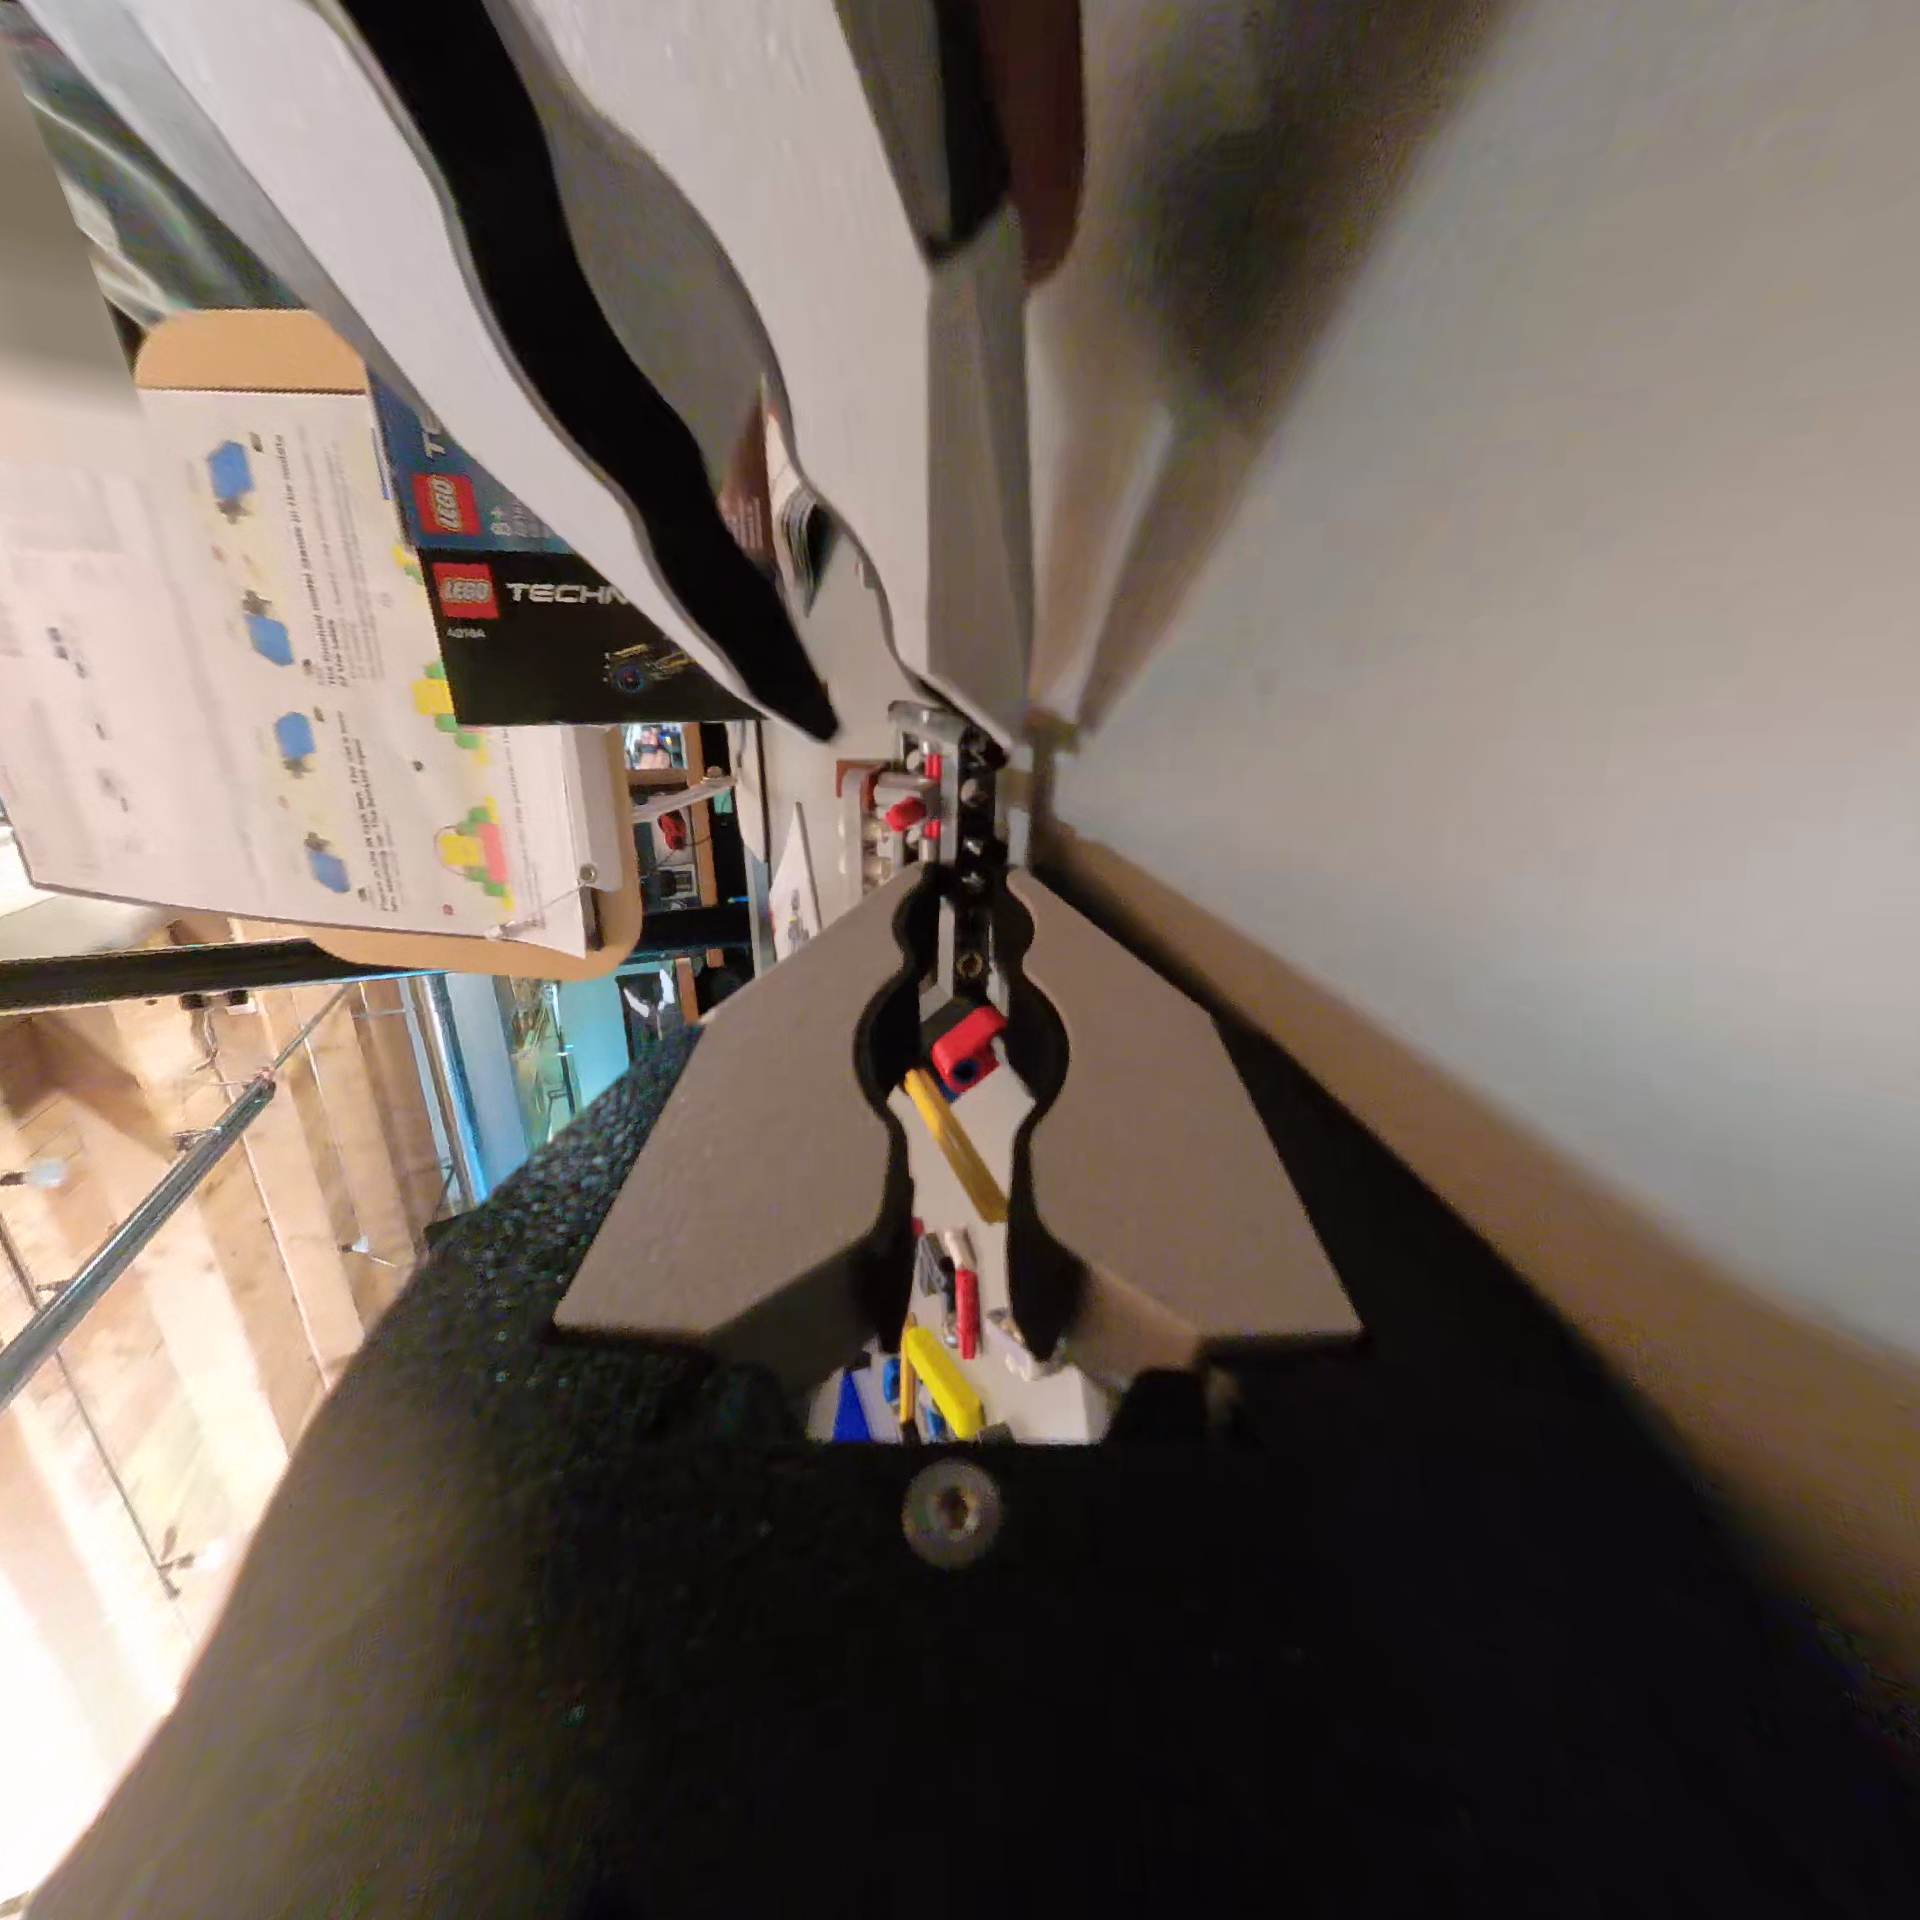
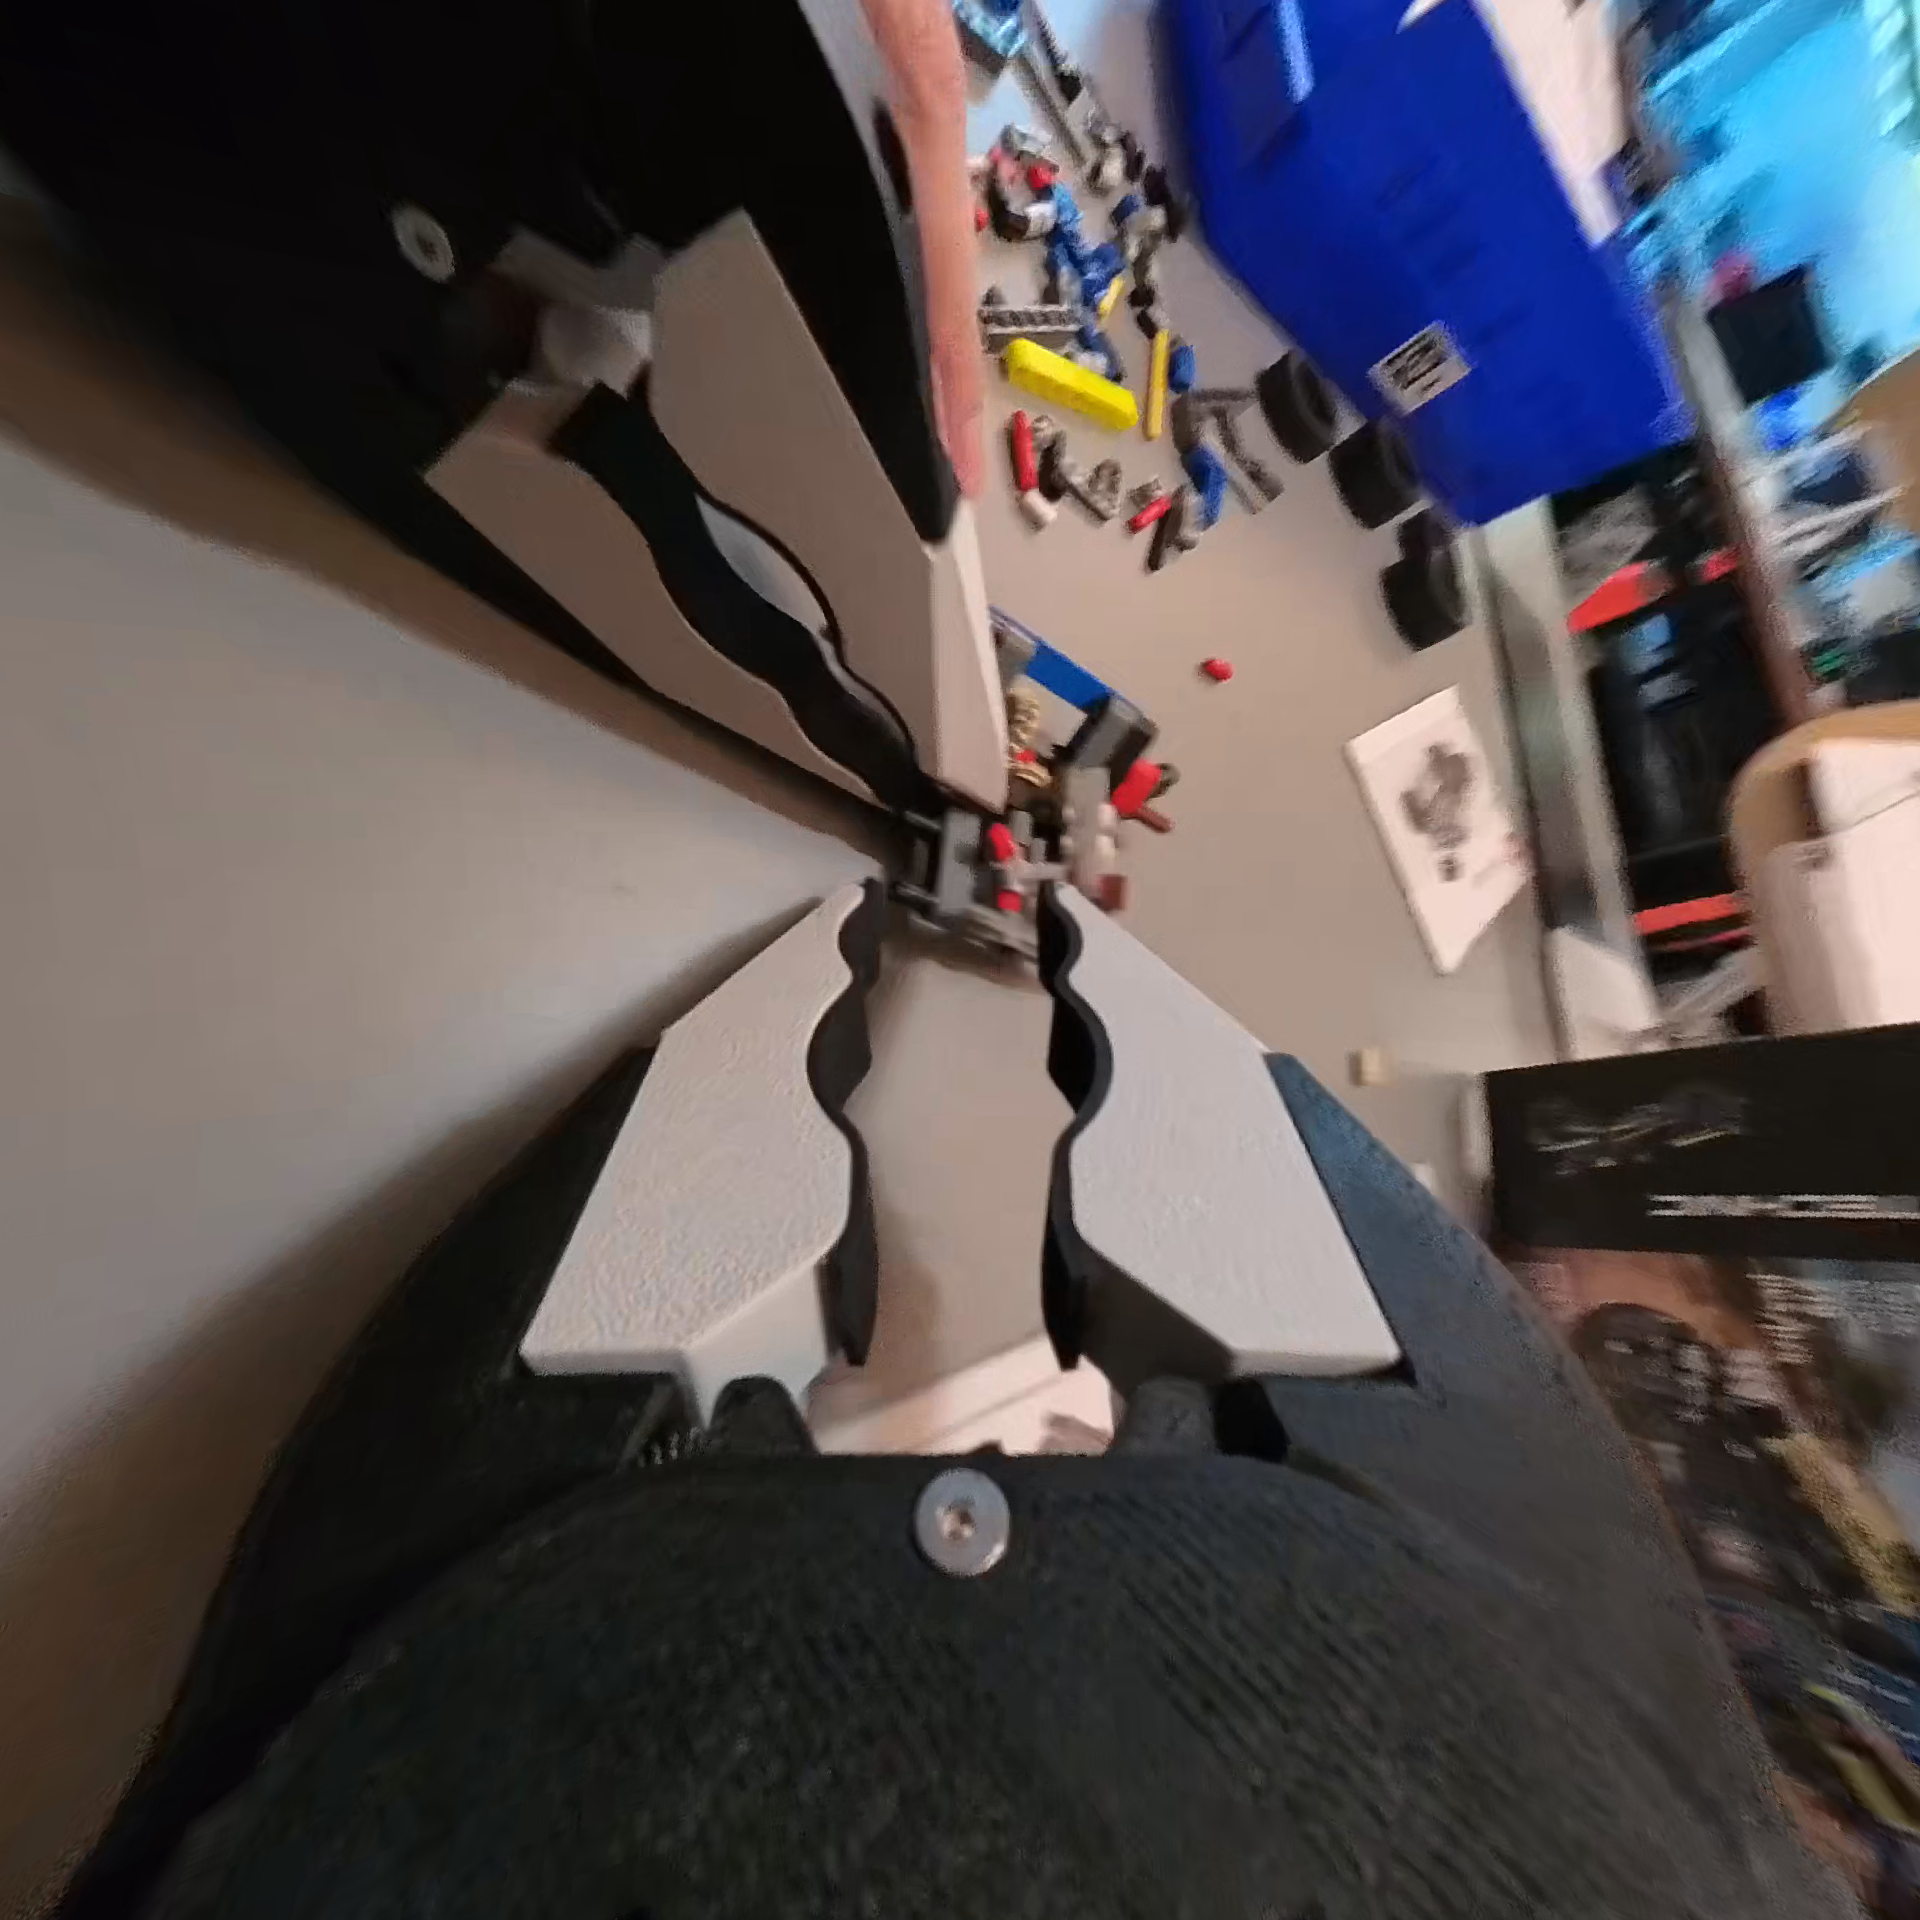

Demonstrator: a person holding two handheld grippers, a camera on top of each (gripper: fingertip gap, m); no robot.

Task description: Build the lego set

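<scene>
Both tongs grip the half-built model: left tongs clamp its black beam, long axis toward 12 o'clock, right tongs pinch its grey frame.

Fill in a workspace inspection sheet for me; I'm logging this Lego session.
Surface: pale tabletop, partly bare.
Job's things: partial Lego assembly between both grippers; set box and instruction sheet behind.
Clutter: loose Lego pieces, black tyres, blue bin.
Grippers: left gripper closed on the assembly's black beam; right gripper at the assembly, grip unclear.
Cables: nothing seen.
Surroundings: blurred shelving.
</scene>
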